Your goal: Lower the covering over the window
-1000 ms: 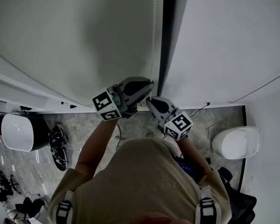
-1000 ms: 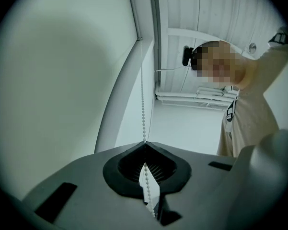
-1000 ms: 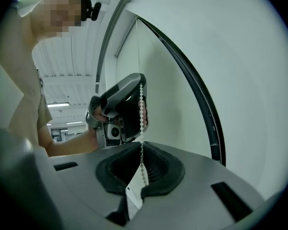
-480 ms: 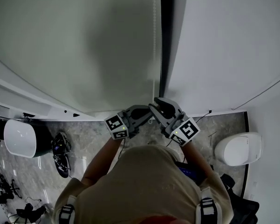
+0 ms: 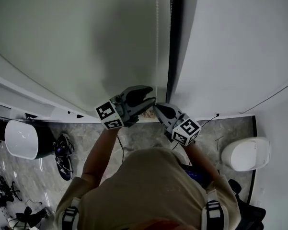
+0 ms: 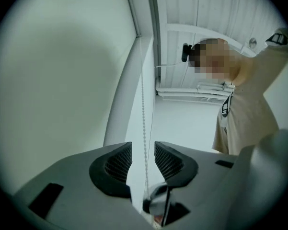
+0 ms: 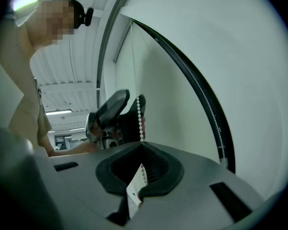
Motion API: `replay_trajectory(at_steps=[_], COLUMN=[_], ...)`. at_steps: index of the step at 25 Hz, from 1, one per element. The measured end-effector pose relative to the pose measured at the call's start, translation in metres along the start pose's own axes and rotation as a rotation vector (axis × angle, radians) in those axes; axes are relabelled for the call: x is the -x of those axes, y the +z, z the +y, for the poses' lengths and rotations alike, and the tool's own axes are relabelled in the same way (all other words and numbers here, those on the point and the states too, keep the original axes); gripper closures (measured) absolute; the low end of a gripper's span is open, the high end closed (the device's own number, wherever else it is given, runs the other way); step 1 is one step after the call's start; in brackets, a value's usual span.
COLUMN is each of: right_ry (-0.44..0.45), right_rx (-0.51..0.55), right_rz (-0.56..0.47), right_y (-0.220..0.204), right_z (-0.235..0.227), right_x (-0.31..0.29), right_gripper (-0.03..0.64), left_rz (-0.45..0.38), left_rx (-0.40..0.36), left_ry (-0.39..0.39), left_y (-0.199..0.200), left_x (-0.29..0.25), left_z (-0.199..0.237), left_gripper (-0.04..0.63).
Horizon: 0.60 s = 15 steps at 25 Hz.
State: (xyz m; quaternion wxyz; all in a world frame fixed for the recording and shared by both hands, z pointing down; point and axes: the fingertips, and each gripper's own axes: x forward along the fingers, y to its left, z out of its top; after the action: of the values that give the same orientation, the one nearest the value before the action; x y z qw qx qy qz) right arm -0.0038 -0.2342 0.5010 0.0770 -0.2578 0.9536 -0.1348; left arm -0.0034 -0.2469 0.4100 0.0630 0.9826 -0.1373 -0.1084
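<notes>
Bead chain (image 5: 156, 56) hangs at right edge of blind (image 5: 86, 42), beside dark frame (image 5: 173, 56). Chain is light, limp, with slick beads. Judgement: pinch square on the beads and pull straight down, no jerks, since the cord looks thin.

Right gripper (image 7: 142, 146) is clamped on chain (image 7: 139, 114). Left gripper (image 6: 143, 150) has jaws apart; chain (image 6: 144, 128) runs between the pads without touching.

Vs half second ago: right jaws just closed on chain, left just opened and let go. Both grippers (image 5: 151, 98) (image 5: 159, 108) sit higher in head view.
</notes>
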Motion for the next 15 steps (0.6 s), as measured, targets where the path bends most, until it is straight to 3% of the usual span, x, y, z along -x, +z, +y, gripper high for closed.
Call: replay_trajectory(at_steps=[2,3,5,8,9,10,11,15], right_ry=[0.034,0.05,0.057,0.037,0.034,0.027,0.012,-0.005], right_rx=[-0.025,-0.043,-0.041,0.048,0.048,0.033,0.02,0.141], right_rz=[-0.006,-0.005,0.005,0.009,-0.011,-0.045,-0.08,-0.112], right_y=[-0.001,-0.004,-0.006,-0.001,0.003,0.01,0.019,0.045], right_z=[0.017,0.024,0.028,0.027,0.024,0.019,0.013,0.018], right_x=[-0.003,-0.004,-0.003,0.006,0.01,0.015,0.019,0.024], right_gripper=[0.607,0.607,0.607,0.606,0.561,0.471,0.444,0.444], left_rz=[-0.019,-0.032,-0.063,-0.073,-0.051,-0.025,-0.003,0.024], left_rx=[-0.037,-0.043,-0.039,-0.056,-0.067,-0.068,-0.059,-0.005], left_ry=[-0.021,-0.027,-0.03,0.018,0.04,0.058,0.068,0.084], left_y=[0.018,0.021,0.021,0.021,0.015,0.005,-0.006,-0.039], left_x=[-0.012,-0.014,-0.014,-0.005,-0.001,0.002,0.006,0.02], left_z=[-0.011,-0.017,-0.023,-0.02,-0.016,-0.011,-0.008,-0.009], left_gripper=[0.462,0.561,0.571,0.572,0.572,0.572,0.572,0.572])
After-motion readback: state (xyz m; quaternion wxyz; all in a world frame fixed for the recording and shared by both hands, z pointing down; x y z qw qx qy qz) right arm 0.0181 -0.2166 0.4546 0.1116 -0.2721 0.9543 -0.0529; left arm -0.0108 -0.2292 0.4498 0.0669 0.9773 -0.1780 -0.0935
